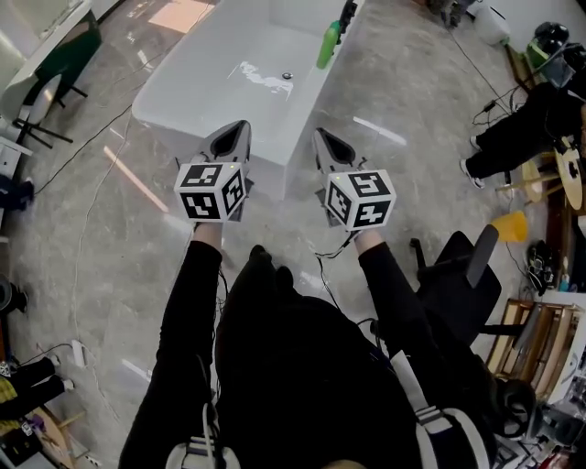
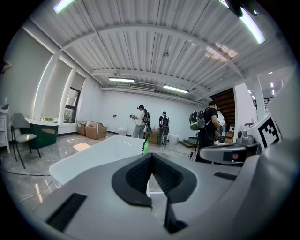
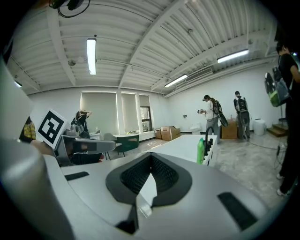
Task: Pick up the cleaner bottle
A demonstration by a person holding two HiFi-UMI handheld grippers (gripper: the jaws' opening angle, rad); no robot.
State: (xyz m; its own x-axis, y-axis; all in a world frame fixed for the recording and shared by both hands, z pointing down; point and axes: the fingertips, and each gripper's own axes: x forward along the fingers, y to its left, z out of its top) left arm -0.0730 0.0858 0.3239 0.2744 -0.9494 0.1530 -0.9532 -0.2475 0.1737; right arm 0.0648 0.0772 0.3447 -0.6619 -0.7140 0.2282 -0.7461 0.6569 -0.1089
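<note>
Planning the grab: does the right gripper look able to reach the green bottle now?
Probably not yet: the bottle stands on the tub's far rim, well beyond the right gripper, whose jaws are shut. Nothing blocks the way.

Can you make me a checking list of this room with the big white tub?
Surface: white bathtub, only its drain seen inside; shiny grey floor around it.
Job's things: green cleaner bottle upright on the tub's far rim, beside a black tap.
Clutter: yellow cone-like thing and wooden frames at the right.
Grippers: left gripper and right gripper both shut, empty, far from the bottle.
Cables: black cable on the floor left of the tub.
Surroundings: black office chair; a person at the right edge.
</note>
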